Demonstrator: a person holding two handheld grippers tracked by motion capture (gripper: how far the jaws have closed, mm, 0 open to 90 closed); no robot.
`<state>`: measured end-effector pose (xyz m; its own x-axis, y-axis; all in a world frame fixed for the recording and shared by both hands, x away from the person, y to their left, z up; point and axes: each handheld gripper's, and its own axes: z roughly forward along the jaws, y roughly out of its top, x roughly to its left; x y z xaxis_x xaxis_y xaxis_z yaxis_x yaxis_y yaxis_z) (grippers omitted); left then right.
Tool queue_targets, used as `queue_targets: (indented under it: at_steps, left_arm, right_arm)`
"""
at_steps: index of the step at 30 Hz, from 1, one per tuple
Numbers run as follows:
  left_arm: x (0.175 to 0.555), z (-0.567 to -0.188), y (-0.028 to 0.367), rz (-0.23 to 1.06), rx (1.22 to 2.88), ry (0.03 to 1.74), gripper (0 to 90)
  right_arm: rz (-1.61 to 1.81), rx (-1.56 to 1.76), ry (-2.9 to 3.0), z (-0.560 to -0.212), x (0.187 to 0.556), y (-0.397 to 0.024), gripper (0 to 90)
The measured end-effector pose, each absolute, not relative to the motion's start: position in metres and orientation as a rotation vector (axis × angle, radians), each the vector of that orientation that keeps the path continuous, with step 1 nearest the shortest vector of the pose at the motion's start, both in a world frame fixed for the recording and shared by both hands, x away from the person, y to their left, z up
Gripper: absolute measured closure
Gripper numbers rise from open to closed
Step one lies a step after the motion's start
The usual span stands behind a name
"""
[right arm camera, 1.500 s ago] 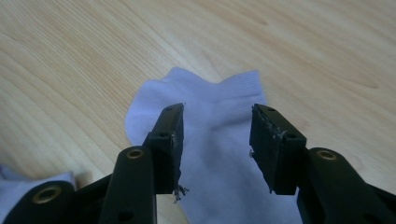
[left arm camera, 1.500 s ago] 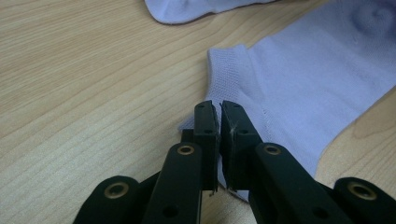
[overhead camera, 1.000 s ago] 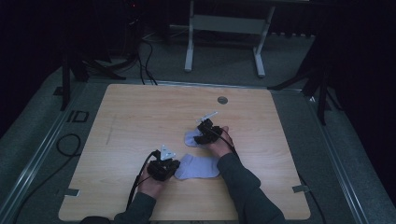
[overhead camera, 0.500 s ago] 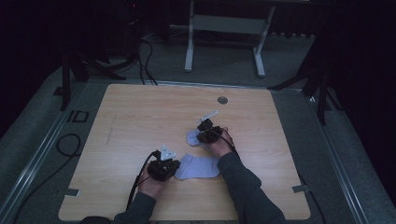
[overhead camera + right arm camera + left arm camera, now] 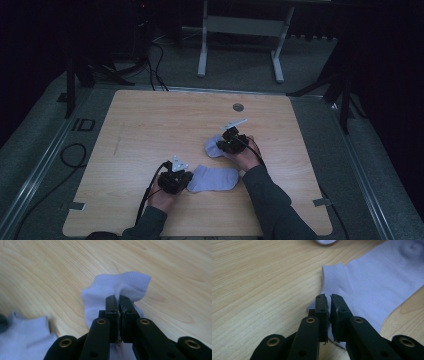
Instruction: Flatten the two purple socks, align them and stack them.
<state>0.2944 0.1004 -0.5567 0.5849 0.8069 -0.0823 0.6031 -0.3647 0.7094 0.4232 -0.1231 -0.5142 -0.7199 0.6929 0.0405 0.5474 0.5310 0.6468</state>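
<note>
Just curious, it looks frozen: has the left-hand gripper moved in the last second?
No. The left gripper stays put at the flat sock cuff, no nearer the table's front edge.

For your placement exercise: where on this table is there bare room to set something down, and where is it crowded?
Free: the table's left half and far strip around the grommet. Crowded: near centre, with flat sock, bunched sock, left gripper, right gripper.
</note>
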Motion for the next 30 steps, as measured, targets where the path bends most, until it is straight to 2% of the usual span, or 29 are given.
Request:
queue_targets:
  at_steps: [20, 30]
  left_arm:
    - [0.294, -0.556, 0.101, 0.370, 2.098, 1.118, 83.9]
    - [0.294, -0.556, 0.102, 0.367, 2.089, 1.125, 83.9]
  right_arm:
    - [1.243, 0.886, 2.404, -0.443, 0.368, -0.156, 86.3]
    - [1.240, 0.837, 2.412, -0.447, 0.347, -0.157, 86.2]
